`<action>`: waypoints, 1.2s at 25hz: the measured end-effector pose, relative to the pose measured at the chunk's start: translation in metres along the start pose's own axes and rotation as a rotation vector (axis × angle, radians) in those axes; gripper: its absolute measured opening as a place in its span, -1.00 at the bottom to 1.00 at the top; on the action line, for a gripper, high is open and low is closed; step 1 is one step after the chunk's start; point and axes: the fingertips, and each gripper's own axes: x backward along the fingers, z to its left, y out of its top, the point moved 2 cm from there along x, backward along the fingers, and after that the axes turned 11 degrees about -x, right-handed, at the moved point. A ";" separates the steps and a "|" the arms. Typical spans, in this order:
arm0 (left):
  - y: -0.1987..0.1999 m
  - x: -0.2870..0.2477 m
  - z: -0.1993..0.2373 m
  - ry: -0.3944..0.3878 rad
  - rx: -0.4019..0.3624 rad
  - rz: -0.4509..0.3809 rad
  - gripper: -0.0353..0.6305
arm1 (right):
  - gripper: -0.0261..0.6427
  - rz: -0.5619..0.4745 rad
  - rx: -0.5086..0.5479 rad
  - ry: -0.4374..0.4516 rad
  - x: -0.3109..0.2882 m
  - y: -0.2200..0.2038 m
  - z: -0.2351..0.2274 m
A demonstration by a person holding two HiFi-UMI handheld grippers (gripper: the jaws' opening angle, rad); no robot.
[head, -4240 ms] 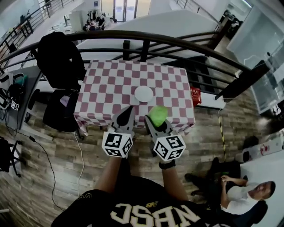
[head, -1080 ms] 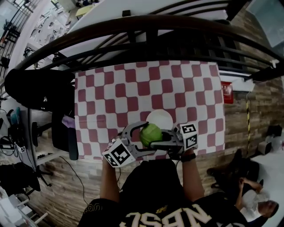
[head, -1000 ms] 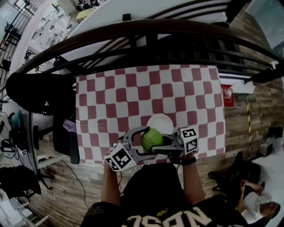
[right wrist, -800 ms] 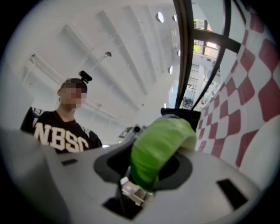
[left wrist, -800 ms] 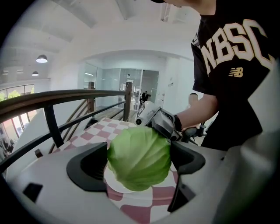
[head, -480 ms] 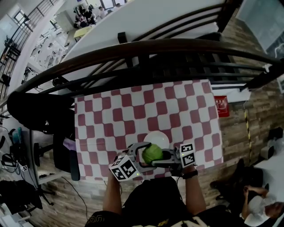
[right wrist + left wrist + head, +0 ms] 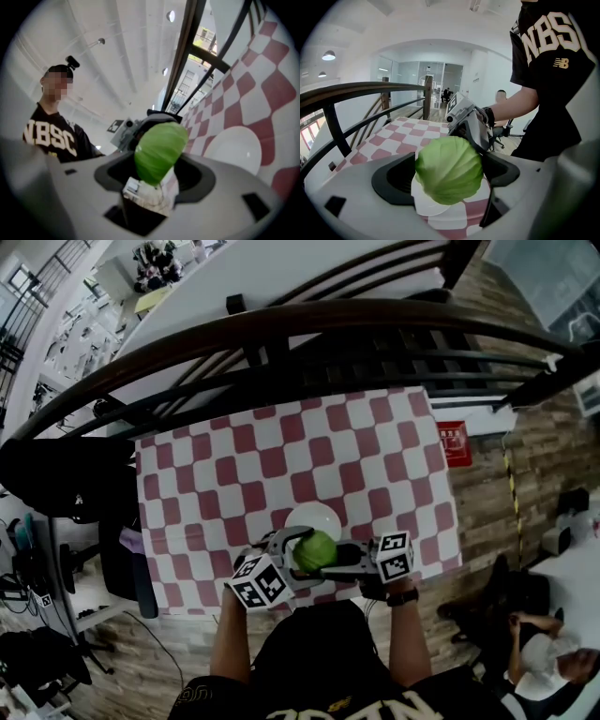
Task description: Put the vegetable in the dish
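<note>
1. The cabbage (image 7: pixel 316 550) is hanging just over the near rim of the white dish (image 7: pixel 309 514), at the near edge of the checkered table (image 7: pixel 234 465);
2. the left gripper (image 7: pixel 302 549) is clamping the cabbage, both jaws pressing on its sides;
3. the right gripper (image 7: pixel 330 555) is facing in from the opposite side; its jaws are opening wide, the cabbage sitting between them, pads not pressing.

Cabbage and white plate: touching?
Apart. The right gripper view shows it: a strip of checked tablecloth is visible between the cabbage and the plate.
</note>
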 end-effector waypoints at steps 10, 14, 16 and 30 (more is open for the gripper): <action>-0.037 -0.007 0.020 0.079 0.036 0.104 0.50 | -0.09 -0.078 0.072 -0.353 0.029 0.010 -0.050; -0.051 -0.016 0.028 0.110 0.053 0.141 0.50 | -0.09 -0.192 0.138 -0.485 0.051 0.028 -0.059; -0.058 -0.024 0.029 0.132 0.054 0.167 0.50 | -0.09 -0.226 0.190 -0.536 0.056 0.034 -0.057; -0.086 -0.068 0.035 0.244 0.007 0.265 0.50 | -0.11 -0.278 0.362 -0.701 0.056 0.027 -0.046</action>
